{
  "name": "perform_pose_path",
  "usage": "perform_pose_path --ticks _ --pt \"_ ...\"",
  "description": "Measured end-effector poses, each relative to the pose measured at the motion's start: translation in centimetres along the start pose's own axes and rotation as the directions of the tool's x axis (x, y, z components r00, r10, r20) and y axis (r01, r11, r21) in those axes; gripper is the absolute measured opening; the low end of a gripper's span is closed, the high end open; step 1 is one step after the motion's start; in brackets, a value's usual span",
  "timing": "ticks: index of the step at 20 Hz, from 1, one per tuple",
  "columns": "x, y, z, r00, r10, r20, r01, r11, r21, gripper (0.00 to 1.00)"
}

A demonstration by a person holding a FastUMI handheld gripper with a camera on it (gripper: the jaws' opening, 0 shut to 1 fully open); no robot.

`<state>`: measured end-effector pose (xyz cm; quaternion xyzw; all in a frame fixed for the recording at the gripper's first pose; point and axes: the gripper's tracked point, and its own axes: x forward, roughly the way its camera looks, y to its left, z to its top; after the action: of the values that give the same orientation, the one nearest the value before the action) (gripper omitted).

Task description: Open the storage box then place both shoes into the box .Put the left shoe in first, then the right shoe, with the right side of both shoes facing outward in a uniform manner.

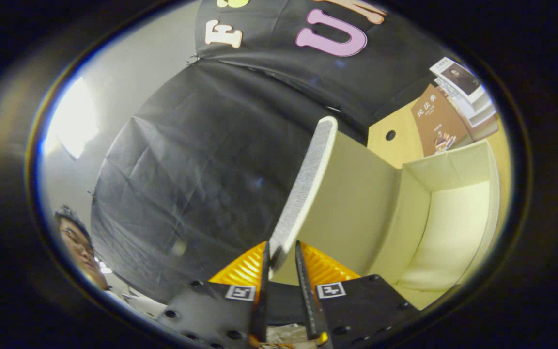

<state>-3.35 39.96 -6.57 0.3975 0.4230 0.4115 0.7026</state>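
Note:
My gripper (281, 254) is shut on the near end of the storage box's lid (308, 184), a thin flap seen edge-on with a grey rim. The lid is swung up and runs away from the fingers, slanting a little to the right. To the right of the lid the storage box (448, 208) stands open, showing a cream inner wall and a bare cream floor. Nothing lies inside the part of the box that I see.
Beyond the box stands a light wooden panel (400, 140) with a round hole, and books (446, 118) lean behind it. Black cloth hangs left of the lid. A person's head (78, 242) shows low at the left, near a bright lamp (73, 118).

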Motion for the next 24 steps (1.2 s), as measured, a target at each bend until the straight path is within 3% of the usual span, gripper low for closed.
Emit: perform_pose_path --ticks 1,7,17,24 --pt "0.1 0.2 0.3 1.000 0.004 0.011 -0.004 1.000 -0.006 0.45" --pt "-1.3 -1.6 2.2 0.995 -0.051 0.080 0.056 0.996 -0.067 0.97" --pt "-9.8 -7.6 6.7 0.938 -0.223 0.265 0.279 0.940 -0.195 0.99" --pt "-17.7 -13.5 8.7 0.846 -0.373 0.380 0.492 0.821 -0.290 1.00"
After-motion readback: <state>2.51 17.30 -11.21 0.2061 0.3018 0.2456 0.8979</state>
